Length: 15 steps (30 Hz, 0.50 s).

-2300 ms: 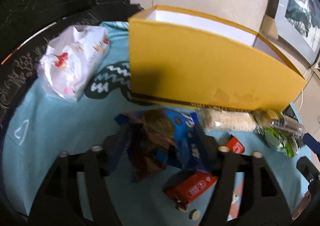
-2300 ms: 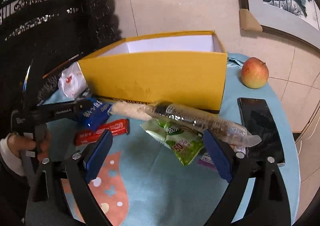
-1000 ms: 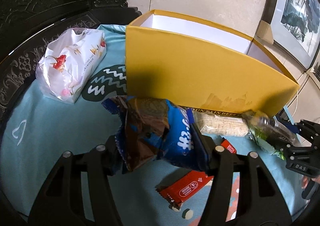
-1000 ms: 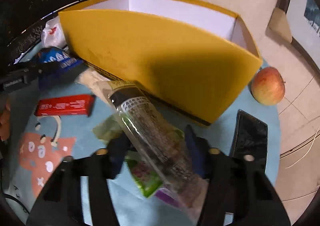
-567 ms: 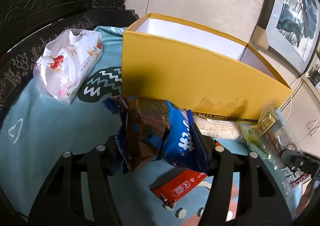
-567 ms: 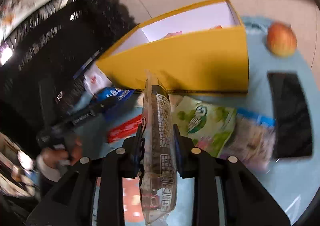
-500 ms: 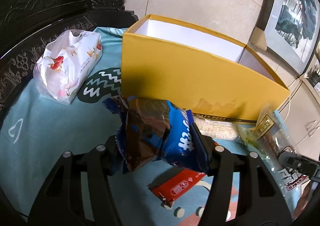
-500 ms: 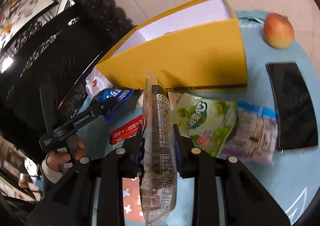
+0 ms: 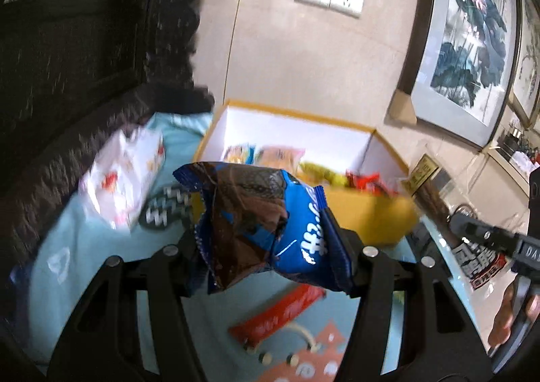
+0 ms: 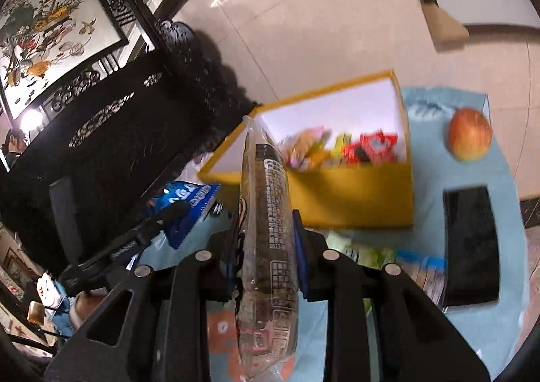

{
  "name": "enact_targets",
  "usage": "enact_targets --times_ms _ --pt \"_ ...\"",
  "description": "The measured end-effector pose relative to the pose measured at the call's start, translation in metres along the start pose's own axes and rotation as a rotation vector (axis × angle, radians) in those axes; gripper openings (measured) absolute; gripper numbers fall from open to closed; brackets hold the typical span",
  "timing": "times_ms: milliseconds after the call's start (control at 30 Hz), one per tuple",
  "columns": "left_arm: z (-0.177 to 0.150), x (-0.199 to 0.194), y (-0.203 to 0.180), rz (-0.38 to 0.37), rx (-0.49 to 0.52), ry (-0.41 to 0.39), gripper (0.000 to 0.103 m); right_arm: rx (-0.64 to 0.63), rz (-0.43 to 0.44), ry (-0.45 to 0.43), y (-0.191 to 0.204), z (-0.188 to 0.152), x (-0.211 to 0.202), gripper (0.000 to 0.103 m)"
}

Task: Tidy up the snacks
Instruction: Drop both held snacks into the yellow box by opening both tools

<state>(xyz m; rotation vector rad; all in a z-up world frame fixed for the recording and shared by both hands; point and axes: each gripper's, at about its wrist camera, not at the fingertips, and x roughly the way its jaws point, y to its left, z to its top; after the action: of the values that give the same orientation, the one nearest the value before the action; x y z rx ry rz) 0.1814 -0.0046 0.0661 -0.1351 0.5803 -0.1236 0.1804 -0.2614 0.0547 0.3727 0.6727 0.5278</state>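
My left gripper (image 9: 270,247) is shut on a blue and brown cookie packet (image 9: 263,226) and holds it up in front of the open yellow box (image 9: 368,216), which holds several snack packs. My right gripper (image 10: 266,247) is shut on a long clear sleeve of dark biscuits (image 10: 266,230), held upright above the table before the yellow box (image 10: 354,199). The blue packet also shows in the right wrist view (image 10: 184,204), left of the sleeve. A red snack bar (image 9: 280,312) lies on the cloth below my left gripper.
A white tissue pack (image 9: 125,176) lies left of the box. An apple (image 10: 469,138) and a black phone (image 10: 470,243) lie right of the box. A green pack (image 10: 368,255) and a blue-topped pack (image 10: 422,269) lie in front of it. Dark carved furniture (image 10: 135,132) stands at the left.
Both grippers have risen with their packets, so the inside of the yellow box and its snacks now show. The cookie packet now sits level with the box's rim.
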Motion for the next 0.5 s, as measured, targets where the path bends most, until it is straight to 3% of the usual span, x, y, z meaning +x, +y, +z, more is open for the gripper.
enact_targets --times_ms 233,367,400,433,500 --pt "0.061 0.06 -0.02 0.028 -0.028 0.031 0.06 -0.059 -0.088 -0.058 -0.002 0.054 0.035 0.028" --pt "0.075 0.106 -0.034 0.064 -0.016 0.058 0.066 -0.182 -0.205 -0.106 0.006 0.075 0.068 0.032" --pt "0.077 0.117 -0.035 0.1 -0.038 0.062 0.08 -0.202 -0.231 -0.117 0.005 0.077 0.075 0.035" --pt "0.077 0.123 -0.033 0.156 -0.067 0.058 0.096 -0.216 -0.274 -0.118 0.003 0.078 0.083 0.049" --pt "0.073 0.12 -0.03 0.182 -0.081 0.032 0.098 -0.207 -0.358 -0.129 -0.002 0.077 0.085 0.066"
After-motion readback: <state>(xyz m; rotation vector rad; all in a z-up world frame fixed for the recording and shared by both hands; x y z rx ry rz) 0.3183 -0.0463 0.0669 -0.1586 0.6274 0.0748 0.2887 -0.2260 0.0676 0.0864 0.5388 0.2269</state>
